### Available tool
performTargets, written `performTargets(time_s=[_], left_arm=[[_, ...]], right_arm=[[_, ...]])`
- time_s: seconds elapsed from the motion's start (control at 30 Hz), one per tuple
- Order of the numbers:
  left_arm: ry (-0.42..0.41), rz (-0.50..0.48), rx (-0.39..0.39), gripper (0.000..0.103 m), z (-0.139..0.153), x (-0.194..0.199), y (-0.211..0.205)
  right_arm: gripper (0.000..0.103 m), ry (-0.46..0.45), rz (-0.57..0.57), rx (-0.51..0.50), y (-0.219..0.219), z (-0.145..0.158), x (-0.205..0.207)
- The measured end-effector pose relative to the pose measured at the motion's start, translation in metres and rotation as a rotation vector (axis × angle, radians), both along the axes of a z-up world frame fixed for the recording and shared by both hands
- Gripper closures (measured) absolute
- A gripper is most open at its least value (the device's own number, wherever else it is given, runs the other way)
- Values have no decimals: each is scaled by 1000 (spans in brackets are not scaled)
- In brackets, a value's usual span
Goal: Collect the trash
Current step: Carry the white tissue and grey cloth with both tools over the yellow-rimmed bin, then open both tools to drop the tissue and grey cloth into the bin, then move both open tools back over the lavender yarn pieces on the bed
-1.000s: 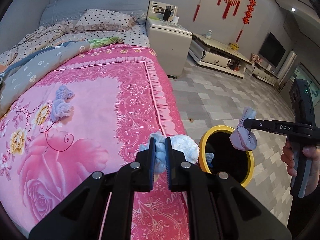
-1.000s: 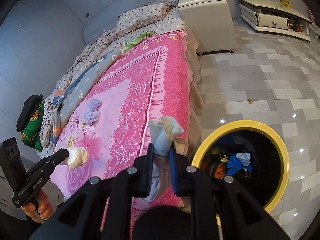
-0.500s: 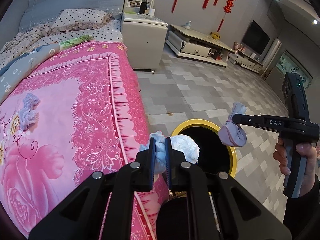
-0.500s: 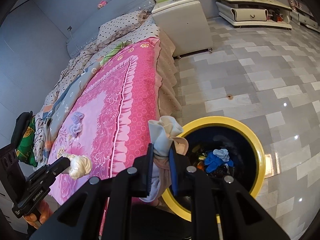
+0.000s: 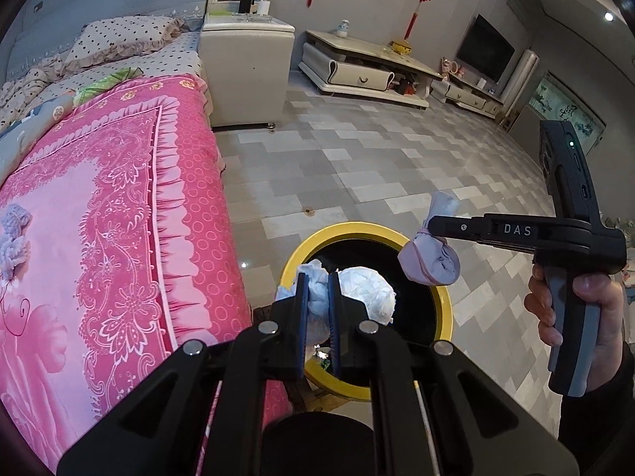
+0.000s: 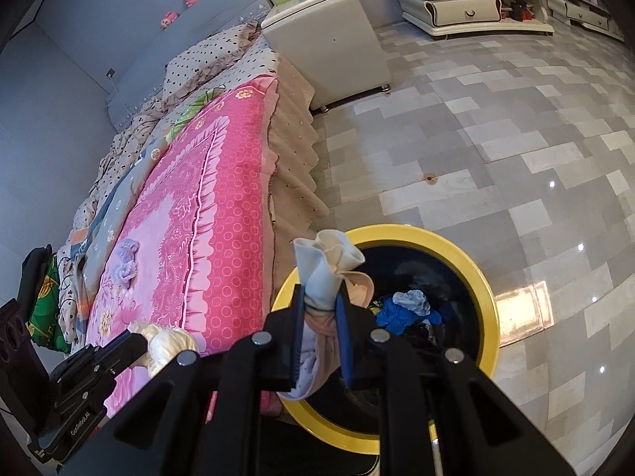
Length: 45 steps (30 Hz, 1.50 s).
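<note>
Left wrist view shows the left hand-held gripper [image 5: 317, 309] clamped tight on a crumpled white paper wad [image 5: 367, 293], which hangs over the near rim of the yellow-rimmed trash bin [image 5: 444, 309] standing on the tiled floor [image 5: 357, 158] just beside the bed. Across the bin's mouth, the right hand-held gripper [image 5: 430, 228] is pinched shut on a knotted pale cloth bundle [image 5: 430, 263] above the far rim. From the right wrist view, that bundle [image 6: 323, 277] sits between the blue pads, and blue scraps [image 6: 408, 309] already lie inside the bin [image 6: 488, 301]. So, by my reading, both pieces are carried to the bin and only need letting go. One lavender crumpled piece [image 6: 127, 263] lies on the pink blanket [image 6: 222, 238], so at least one more pickup looks to be left after this drop.
</note>
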State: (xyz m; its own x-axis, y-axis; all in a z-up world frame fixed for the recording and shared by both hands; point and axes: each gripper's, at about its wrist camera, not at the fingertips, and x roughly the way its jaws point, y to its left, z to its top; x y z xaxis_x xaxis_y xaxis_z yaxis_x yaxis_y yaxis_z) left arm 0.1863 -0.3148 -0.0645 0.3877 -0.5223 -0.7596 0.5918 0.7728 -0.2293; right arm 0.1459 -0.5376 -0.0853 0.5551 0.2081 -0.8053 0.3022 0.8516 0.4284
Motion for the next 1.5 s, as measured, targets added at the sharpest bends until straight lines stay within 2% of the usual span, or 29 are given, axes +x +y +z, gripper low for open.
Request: performTargets(time_s=[0.33,0.67,0.73,0.87,0.93,1.07,1.1,1.13,1.23,1.5], left_arm=[[16,-62,29,94,-26,-1,-39],[40,-93,29,92,-38,-4,-46],[46,-92,26,88,-39,-3,-44],[38,-82,19,67,-38,-3,-35],[33,-71,18,63,-37,-2,-29],[23,-36,13,48,-34,3,-13],[17,-27,13,44,-34,5,-8],[8,-13,17,43,-33,7,-2],[3,21,26,41,-33,15,17],[1,158,21,39,-36,44,88]], right_arm=[[89,27,-9,13,-14,-21,6],[86,35,-50,5,-24,-25,5],[76,36,-64,8,-28,-25,4],[74,41,-91,-17,-30,-22,0],[66,43,-101,-29,-31,-21,-1],[59,50,-124,-23,-32,-20,-3],[54,52,-126,-30,-32,-19,-2],[48,53,-124,-32,-30,-18,-1],[41,53,-83,-18,-18,-15,7],[33,67,49,5,40,-8,51]])
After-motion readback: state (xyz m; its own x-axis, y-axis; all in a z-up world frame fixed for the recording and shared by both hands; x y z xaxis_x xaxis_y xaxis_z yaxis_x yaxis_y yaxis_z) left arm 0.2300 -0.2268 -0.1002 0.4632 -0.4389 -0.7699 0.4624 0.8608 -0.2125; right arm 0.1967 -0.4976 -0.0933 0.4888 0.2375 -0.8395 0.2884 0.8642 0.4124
